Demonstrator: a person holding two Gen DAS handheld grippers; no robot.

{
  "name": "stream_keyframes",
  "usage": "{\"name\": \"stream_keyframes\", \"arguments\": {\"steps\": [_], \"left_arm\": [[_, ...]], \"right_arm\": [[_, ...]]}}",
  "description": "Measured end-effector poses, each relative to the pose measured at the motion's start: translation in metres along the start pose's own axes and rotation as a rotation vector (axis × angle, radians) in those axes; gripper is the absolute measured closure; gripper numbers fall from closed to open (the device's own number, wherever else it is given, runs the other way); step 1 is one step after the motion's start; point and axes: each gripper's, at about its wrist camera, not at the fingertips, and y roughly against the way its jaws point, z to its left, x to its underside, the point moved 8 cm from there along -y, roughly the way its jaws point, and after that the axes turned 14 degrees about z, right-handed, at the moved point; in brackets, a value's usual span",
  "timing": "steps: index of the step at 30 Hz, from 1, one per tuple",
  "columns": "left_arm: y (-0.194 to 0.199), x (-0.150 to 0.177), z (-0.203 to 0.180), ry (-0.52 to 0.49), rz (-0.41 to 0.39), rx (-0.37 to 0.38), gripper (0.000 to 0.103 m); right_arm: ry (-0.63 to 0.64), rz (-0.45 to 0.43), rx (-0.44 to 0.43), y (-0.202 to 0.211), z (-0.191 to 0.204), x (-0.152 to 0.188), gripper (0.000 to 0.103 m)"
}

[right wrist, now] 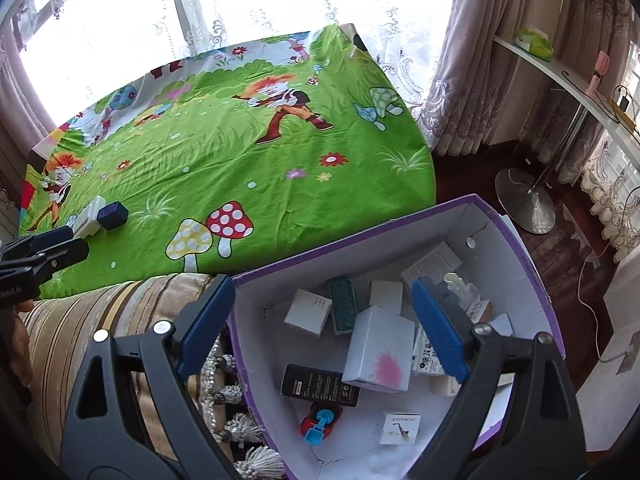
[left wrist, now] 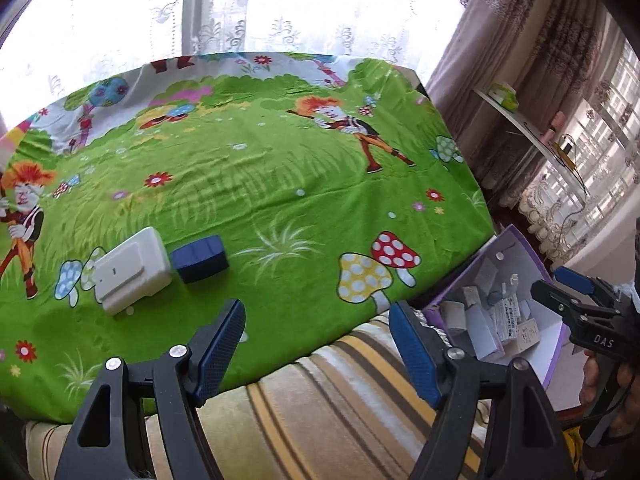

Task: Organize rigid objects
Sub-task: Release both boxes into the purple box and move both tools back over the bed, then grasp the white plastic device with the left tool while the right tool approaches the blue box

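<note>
A white flat box point(left wrist: 132, 270) and a dark blue box point(left wrist: 200, 258) lie side by side, touching, on the green cartoon cloth point(left wrist: 280, 184). My left gripper point(left wrist: 318, 316) hovers open at the cloth's near edge, right of them, with nothing between its fingers. In the right wrist view the two boxes show small at the far left: white box point(right wrist: 90, 216), blue box point(right wrist: 114, 214), with the left gripper point(right wrist: 78, 242) close by. My right gripper point(right wrist: 322, 292) stands open and empty above a purple-rimmed carton point(right wrist: 400, 252). The carton holds several small boxes, among them a white box with a pink smudge point(right wrist: 378, 354) and a black box point(right wrist: 320, 386).
The carton point(left wrist: 516, 248) sits off the cloth's right corner, with the right gripper point(left wrist: 554, 286) over it. A striped cushion point(left wrist: 340, 392) with tassels point(right wrist: 240, 428) runs below the cloth's near edge. A white shelf point(right wrist: 560, 76) and a round metal stand base point(right wrist: 524, 208) are at the right.
</note>
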Motion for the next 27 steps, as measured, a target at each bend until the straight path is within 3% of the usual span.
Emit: {"name": "stream_keyframes", "arguments": {"steps": [4,9,16,27], "left_arm": [[0.002,-0.004,0.046,0.11,0.001,-0.001,0.027],[0.003,-0.013,0.089,0.214,-0.001,-0.022,0.018],[-0.014,-0.028,0.141,0.38,0.054,0.014,0.001],[-0.055,-0.036,0.177,0.455,0.153,-0.027,0.0]], "right_arm": [[0.044,-0.003,-0.02,-0.001,0.026,-0.009,0.011],[0.098,-0.002,-0.045,-0.003,0.058,-0.021,0.011],[0.176,0.008,-0.067,-0.01,0.105,-0.036,0.011],[0.298,0.055,-0.099,-0.037,0.179,-0.046,0.011]]}}
